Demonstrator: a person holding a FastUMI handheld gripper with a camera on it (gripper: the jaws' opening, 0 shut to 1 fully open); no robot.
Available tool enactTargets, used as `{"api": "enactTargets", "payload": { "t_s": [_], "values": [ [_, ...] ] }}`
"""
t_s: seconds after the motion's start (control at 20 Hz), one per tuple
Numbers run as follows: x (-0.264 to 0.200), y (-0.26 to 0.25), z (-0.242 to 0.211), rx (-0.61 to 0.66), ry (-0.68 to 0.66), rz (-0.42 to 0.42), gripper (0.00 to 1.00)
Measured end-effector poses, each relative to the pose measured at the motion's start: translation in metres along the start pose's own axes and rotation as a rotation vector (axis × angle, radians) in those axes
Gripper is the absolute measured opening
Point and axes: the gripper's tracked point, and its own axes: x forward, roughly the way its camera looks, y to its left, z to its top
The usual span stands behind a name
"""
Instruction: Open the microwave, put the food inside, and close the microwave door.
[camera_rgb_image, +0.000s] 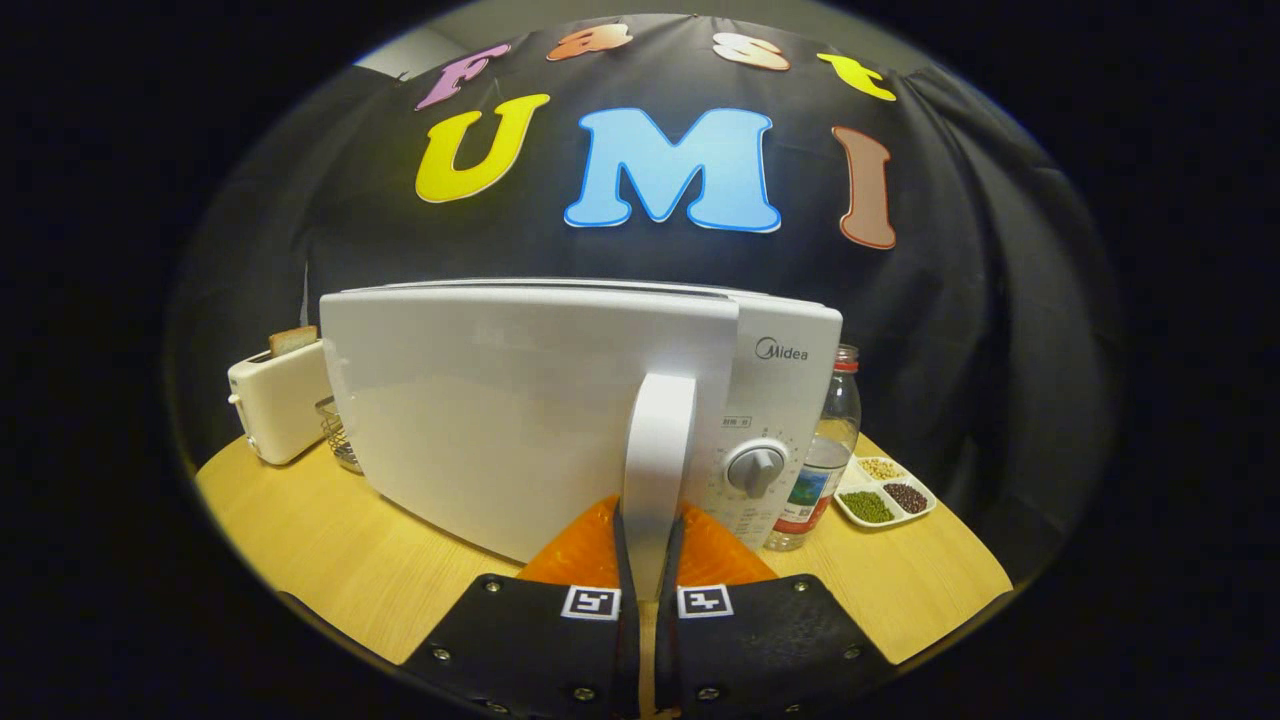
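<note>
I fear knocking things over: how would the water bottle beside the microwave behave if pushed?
The water bottle is tall and narrow, so it would probably tip. It looks partly filled, likely light. The gripper has its jaws shut on the microwave door handle.

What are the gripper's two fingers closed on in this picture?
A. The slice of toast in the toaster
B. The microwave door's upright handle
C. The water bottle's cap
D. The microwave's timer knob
B: the gripper has one finger on each side of the white door handle of the microwave, pressing on it, with the knob and the water bottle off to the side.
</note>
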Motion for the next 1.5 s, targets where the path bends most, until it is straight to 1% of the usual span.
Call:
{"api": "enactTargets", "payload": {
  "t_s": [0.2,0.4,0.7,0.75,0.95,1.2,1.5],
  "values": [
    [-0.028,0.015,-0.009,-0.005,0.056,0.046,0.06],
    [-0.058,0.033,-0.018,-0.001,0.088,0.061,0.07],
    [-0.095,0.064,-0.03,0.021,0.133,0.085,0.15],
    [-0.102,0.07,-0.032,0.018,0.137,0.092,0.19],
    [-0.125,0.095,-0.04,-0.031,0.141,0.103,0.21],
    [-0.15,0.127,-0.053,-0.032,0.16,0.112,0.21],
    [-0.176,0.172,-0.063,-0.043,0.151,0.139,0.21]
  ]
}}
